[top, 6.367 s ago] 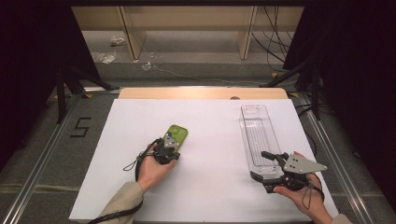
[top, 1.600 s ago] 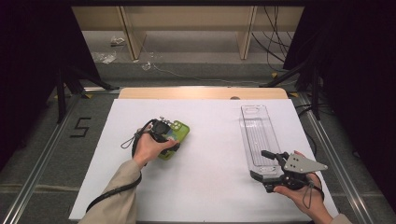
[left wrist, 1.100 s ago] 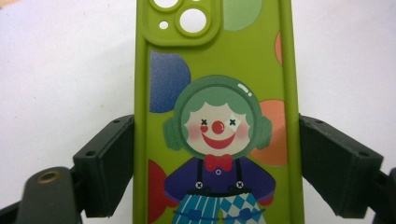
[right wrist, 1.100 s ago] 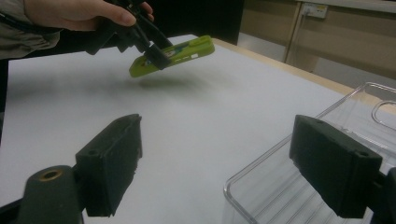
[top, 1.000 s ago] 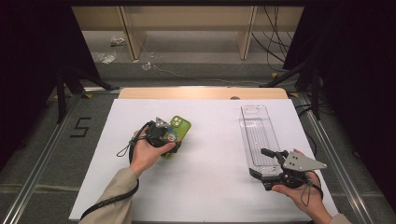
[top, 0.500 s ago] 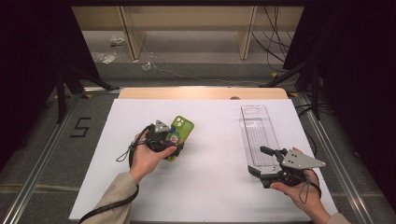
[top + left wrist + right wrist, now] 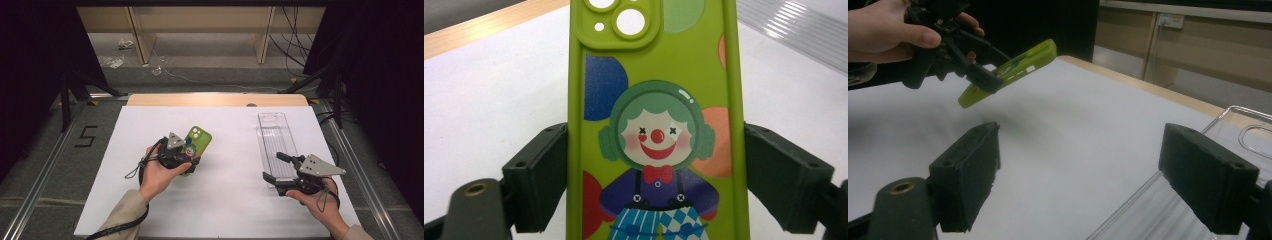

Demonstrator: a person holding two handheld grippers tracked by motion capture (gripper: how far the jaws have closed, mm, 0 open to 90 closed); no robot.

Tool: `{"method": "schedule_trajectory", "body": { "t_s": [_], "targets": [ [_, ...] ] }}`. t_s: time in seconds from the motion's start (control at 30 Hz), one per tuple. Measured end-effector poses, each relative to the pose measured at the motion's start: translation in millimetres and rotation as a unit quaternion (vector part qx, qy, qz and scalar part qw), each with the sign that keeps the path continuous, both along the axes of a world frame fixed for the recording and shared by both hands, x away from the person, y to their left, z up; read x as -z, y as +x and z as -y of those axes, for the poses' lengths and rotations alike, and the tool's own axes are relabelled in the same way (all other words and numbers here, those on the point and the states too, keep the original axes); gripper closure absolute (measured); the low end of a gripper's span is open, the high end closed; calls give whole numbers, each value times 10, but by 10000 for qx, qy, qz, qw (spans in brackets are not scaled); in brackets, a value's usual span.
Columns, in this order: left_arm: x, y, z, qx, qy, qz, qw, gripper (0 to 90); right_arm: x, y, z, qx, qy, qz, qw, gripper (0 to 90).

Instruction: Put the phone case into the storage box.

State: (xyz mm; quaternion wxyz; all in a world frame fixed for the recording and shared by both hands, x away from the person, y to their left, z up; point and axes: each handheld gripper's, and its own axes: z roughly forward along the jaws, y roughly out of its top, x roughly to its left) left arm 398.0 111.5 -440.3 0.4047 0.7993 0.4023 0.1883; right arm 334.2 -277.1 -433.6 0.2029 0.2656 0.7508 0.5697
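**Phone case is being held up in the air**

Green clown phone case (image 7: 656, 125) is sitting between the two black jaws of the left gripper (image 7: 181, 159), which are squeezing its long sides. In the right gripper view the phone case (image 7: 1008, 72) is hanging tilted above the white table (image 7: 230, 200), with its far end higher, and it is not touching the table. It is on the left side of the table, well apart from the clear plastic tray (image 7: 276, 142) on the right.

The right gripper (image 7: 274, 169) is waiting near the close end of the tray with its jaws wide apart and nothing between them.

To do this step well, I think the left hand (image 7: 156, 175) should be keeping a steady squeeze on the case's sides and carrying it level and slowly. The case looks smooth, so it could be slipping if the grip is loose.

Some parts are hard to see. The bottom of the case is cut off in the left gripper view, so how far the case reaches past the jaws is unclear. The tray is see-through, so its edges are hard to make out.
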Motion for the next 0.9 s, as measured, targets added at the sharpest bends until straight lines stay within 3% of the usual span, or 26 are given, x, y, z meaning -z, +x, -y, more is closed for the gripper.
{"method": "schedule_trajectory", "body": {
  "t_s": [0.9],
  "targets": [
    [-38, -212, 133, 211, 16, 219, 9995, 163, -83, 165, -251, 34, 7, -12, 10000, 185]
  ]
}}
